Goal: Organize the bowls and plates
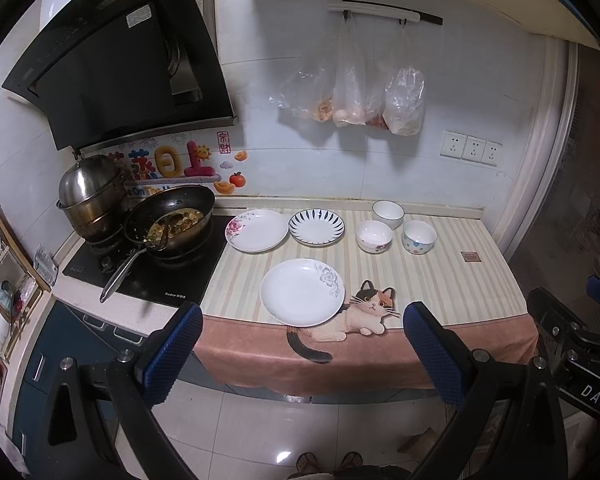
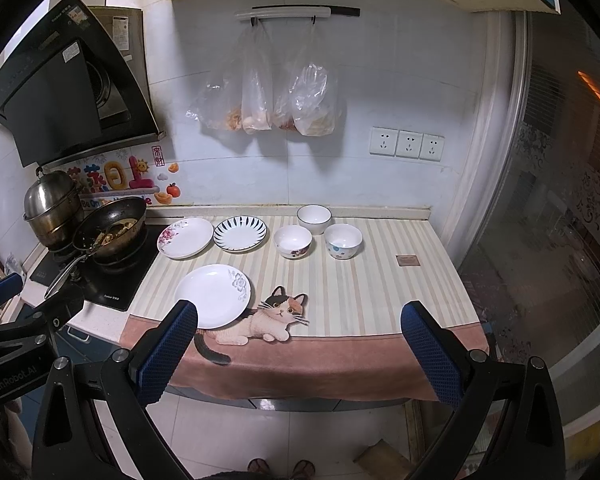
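Both grippers, left [image 1: 302, 354] and right [image 2: 300, 354], hang wide and empty before the table [image 2: 380, 300]. On its striped cloth lie three plates [image 2: 213, 295] at left and three bowls [image 2: 343, 241] at right, apart.

The three white round plates [image 1: 302, 292] and three small white bowls [image 1: 374, 236] look like glossy glazed ceramic, resting on a matt striped cloth mat [image 1: 440, 280] with a printed cat. At far left, the domed steel pot [image 1: 88, 188] shines like polished metal. Clear, crinkled plastic bags [image 1: 404, 100] hang on the smooth tiled wall.
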Demonstrator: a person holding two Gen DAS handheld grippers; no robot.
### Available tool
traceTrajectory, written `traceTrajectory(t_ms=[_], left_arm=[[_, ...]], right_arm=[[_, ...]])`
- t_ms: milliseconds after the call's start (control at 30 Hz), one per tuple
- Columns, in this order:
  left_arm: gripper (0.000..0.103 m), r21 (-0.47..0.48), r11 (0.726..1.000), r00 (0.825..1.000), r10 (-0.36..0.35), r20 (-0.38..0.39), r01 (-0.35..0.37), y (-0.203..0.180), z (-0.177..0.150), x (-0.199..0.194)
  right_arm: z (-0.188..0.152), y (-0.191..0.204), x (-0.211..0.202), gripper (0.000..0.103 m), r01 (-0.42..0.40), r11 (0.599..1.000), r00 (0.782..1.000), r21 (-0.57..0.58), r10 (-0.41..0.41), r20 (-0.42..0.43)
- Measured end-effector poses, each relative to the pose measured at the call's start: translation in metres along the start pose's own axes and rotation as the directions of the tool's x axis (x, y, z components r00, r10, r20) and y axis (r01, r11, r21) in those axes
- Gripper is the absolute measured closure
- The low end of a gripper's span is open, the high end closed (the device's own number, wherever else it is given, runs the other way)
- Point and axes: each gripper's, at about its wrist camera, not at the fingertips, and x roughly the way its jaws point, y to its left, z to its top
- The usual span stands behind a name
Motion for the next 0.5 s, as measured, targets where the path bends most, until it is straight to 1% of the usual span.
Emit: traceTrajectory(t_ms=[500], left_arm=[[0.000,-0.002,1.000,1.000,-0.002,-0.004,0.002,0.0011,-0.0013,0.0017]], right_arm=[[-0.0017,0.0068,0.0066,0.000,0.002,1.000,1.000,-0.006,-0.002,-0.006]])
